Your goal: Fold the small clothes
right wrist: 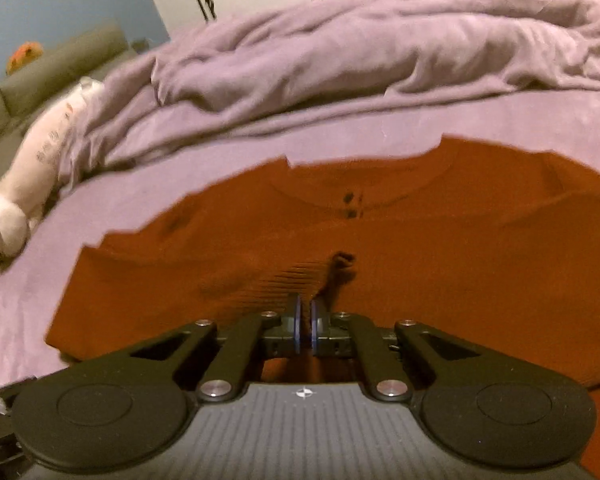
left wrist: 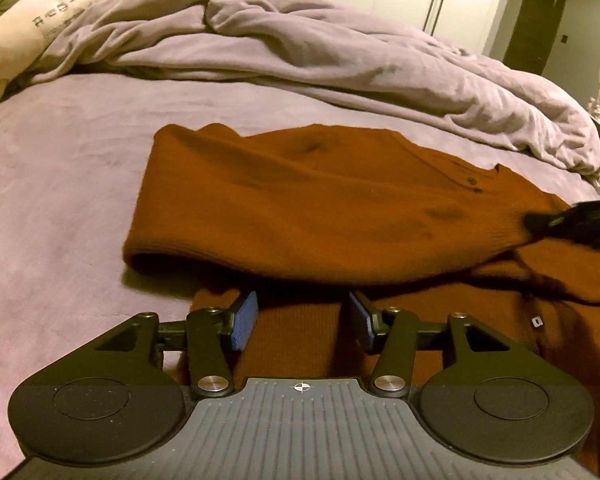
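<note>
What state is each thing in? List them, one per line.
Sweater: partly folded, lying on the bed.
Left gripper: jaws open, over a ribbed part of the sweater, holding nothing.
Right gripper: jaws shut on a fold of the sweater.
Blanket: rumpled, bunched behind the sweater.
Bed: covered by a lilac sheet.

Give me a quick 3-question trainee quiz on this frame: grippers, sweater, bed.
1. True or false: the left gripper is clamped on the rust-brown sweater.
2. Multiple choice: the right gripper is A) wide open above the bed, B) shut on a ribbed part of the sweater, C) holding the plush toy.
3. Fill in: behind the sweater, a rumpled lilac ____ lies on the bed.

Key
1. False: its jaws stand open, with sweater fabric lying between the blue pads.
2. B.
3. Duvet.
</note>
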`<state>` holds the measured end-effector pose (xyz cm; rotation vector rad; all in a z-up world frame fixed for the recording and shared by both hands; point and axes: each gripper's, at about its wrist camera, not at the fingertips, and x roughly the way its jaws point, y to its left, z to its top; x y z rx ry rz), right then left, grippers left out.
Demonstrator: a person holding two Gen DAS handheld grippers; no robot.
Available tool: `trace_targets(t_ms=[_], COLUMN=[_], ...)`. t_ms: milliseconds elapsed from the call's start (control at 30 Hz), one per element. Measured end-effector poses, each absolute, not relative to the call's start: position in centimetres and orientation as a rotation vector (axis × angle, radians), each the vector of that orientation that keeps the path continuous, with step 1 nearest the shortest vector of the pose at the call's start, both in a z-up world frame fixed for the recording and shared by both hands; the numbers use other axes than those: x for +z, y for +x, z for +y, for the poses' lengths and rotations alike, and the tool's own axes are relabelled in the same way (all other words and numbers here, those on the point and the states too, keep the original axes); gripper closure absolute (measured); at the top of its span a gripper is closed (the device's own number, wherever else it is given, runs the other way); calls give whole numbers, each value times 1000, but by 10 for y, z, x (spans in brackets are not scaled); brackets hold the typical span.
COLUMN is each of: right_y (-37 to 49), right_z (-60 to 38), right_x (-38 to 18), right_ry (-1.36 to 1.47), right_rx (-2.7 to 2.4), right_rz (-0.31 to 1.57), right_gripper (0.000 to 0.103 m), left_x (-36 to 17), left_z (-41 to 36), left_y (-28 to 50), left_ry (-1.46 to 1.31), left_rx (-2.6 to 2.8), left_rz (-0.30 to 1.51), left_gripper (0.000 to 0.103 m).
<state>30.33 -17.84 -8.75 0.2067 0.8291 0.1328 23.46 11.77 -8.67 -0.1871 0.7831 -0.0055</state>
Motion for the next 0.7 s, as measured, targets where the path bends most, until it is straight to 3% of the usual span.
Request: trace_targets(t_ms=[133,200,333,433,700], right_y=[286,283,288,299,318], right_z=[-217,-235,-237,-215,-185], right_x=[-67,-69,-85,-95,-114], right_ry=[200,249,361,325,331], right_rx=[10,-8,124,174,193], right_rz=[731,744,837,872,913], right_gripper=[103,103,97,79,78], left_x=[-88,-89,-90,-89,-90], left_z=[117,116,112,110,118], left_y=[237,237,237,237,233], left_ry=[-189,-184,-175,-166,-197], left_rx=[8,5,12,9,-12], left_rz=[785,782,777,778,774], left_gripper=[46,40,35,34,32])
